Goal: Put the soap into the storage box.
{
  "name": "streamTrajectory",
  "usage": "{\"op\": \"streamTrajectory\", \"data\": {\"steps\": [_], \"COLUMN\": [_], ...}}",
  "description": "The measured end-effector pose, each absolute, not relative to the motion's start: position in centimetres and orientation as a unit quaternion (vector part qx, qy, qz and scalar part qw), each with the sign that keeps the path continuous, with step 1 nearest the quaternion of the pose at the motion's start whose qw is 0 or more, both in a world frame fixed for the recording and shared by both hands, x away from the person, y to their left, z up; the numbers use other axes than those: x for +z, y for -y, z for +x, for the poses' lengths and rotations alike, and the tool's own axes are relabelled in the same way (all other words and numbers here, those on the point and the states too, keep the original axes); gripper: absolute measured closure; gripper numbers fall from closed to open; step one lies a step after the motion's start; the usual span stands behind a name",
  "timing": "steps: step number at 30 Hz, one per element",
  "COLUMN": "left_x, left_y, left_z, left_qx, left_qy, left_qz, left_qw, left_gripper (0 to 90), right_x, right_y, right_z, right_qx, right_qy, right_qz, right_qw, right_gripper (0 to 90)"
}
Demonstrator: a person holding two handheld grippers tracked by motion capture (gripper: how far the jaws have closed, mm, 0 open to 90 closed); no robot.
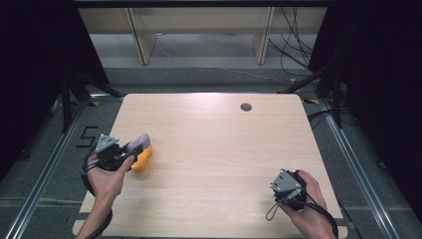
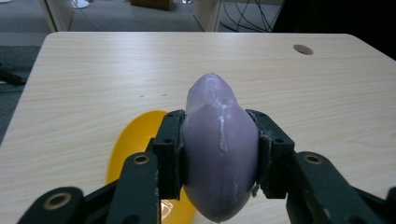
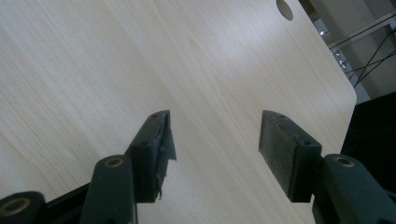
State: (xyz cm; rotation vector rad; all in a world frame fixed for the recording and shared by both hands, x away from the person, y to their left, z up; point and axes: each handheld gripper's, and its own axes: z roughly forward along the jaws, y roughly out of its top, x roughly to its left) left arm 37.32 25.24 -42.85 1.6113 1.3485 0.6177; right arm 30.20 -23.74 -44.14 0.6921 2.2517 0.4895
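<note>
The desk (image 1: 214, 149) is viewed from above and forward; both gripper views are set close, low over the same desktop, its grommet hole (image 1: 246, 107) shared at upper right.

Bare forearms, left claw (image 1: 130, 151) black with grey three-cornered plate, brass-coloured pivot pins, black jaws, right claw (image 3: 214, 151) alike, black looped cable at six o'clock

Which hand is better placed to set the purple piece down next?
Left. The left tool already clamps the purple piece above the yellow dish. The right tool is open, holding nothing, at the table's far side.
</note>
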Motion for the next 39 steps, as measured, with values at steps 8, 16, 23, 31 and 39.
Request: {"op": "streamTrajectory", "data": {"steps": [8,16,23,31,39], "left_x": [-43.4,-44.2,-44.7,-45.7,-47.4], "left_y": [-25.7,-25.8,-25.7,-25.5,-25.2], "left_z": [38.0,38.7,39.2,39.6,40.0], "left_qx": [0.266,0.279,0.294,0.302,0.292], "left_qy": [-0.565,-0.575,-0.577,-0.582,-0.585], "left_qz": [0.646,0.642,0.642,0.643,0.656], "left_qw": [0.439,0.424,0.411,0.396,0.378], "left_gripper": [58.9,58.9,58.9,58.9,58.8], "right_x": [-44.1,-44.1,-44.2,-44.1,-44.2], "right_y": [23.8,23.8,23.8,23.8,23.7], "right_z": [30.3,30.3,30.3,30.3,30.2], "right_qx": [0.189,0.189,0.189,0.187,0.189], "right_qy": [-0.874,-0.877,-0.875,-0.877,-0.876], "right_qz": [0.257,0.257,0.257,0.256,0.264], "right_qw": [0.366,0.36,0.365,0.362,0.357], "right_gripper": [44.6,44.6,44.6,44.7,44.7]}}
